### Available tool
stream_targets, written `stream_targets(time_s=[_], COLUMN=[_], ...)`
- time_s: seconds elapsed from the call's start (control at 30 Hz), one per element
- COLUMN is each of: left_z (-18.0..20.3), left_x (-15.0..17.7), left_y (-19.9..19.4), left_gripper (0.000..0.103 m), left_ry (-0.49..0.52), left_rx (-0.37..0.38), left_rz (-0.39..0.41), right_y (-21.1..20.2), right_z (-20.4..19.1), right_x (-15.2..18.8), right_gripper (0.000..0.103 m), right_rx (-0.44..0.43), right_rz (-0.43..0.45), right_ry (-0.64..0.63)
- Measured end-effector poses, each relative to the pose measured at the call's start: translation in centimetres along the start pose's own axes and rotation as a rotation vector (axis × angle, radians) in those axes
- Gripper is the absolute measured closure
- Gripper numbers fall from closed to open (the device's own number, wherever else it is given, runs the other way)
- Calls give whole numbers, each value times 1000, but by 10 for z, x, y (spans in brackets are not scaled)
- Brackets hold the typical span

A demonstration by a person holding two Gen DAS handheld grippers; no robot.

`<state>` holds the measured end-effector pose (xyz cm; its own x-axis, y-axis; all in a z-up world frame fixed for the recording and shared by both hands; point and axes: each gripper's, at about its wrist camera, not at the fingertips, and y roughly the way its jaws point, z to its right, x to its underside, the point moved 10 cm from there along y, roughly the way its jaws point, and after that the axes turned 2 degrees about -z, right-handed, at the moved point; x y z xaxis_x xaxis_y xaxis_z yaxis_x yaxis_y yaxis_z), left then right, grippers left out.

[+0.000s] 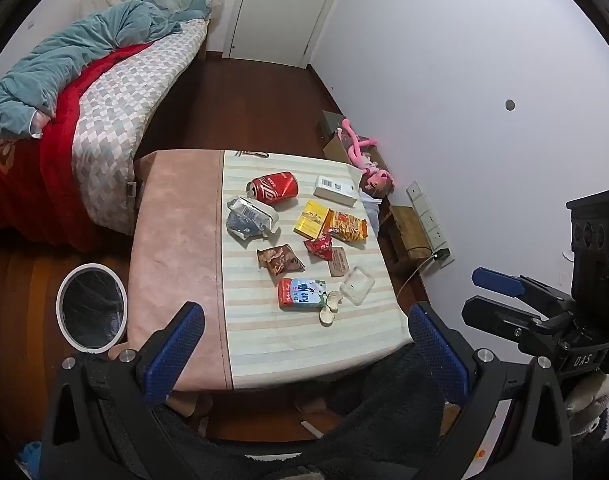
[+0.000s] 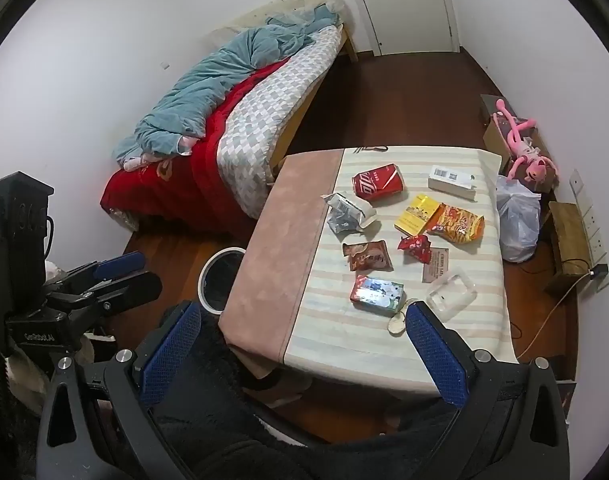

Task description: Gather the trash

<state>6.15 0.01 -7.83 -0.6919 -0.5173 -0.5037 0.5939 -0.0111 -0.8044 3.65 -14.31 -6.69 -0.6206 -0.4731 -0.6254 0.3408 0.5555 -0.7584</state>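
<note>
Litter lies on the cloth-covered table (image 1: 176, 240): a dented red cola can (image 1: 273, 189), a crumpled grey bag (image 1: 250, 218), a brown wrapper (image 1: 280, 260), a milk carton (image 1: 302, 294), an orange snack bag (image 1: 346, 226) and a clear plastic tray (image 1: 358, 284). A white-rimmed bin (image 1: 91, 306) with a black liner stands on the floor left of the table. My left gripper (image 1: 308, 332) hangs open above the table's near edge, holding nothing. My right gripper (image 2: 304, 330) is open and empty too, with the carton (image 2: 377, 295) just beyond its right finger.
A yellow box (image 1: 311, 220), a white box (image 1: 336, 191), a small red wrapper (image 1: 319, 248) and a brown card (image 1: 339, 263) also lie on the table. A bed (image 1: 116, 92) fills the far left. A pink plush toy (image 1: 364, 160), boxes and a white plastic bag (image 2: 518, 220) crowd the right wall.
</note>
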Motion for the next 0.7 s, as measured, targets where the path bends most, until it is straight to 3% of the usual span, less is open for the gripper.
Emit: stream_targets(time_s=[0.7], left_z=[4], left_x=[2], left_y=[8], left_gripper=[0], left_ry=[-10], left_rx=[17], left_rz=[-14], right_y=[4], right_z=[5], right_x=[0], right_gripper=[0], right_rx=[-44], right_rz=[-10], right_ry=[20])
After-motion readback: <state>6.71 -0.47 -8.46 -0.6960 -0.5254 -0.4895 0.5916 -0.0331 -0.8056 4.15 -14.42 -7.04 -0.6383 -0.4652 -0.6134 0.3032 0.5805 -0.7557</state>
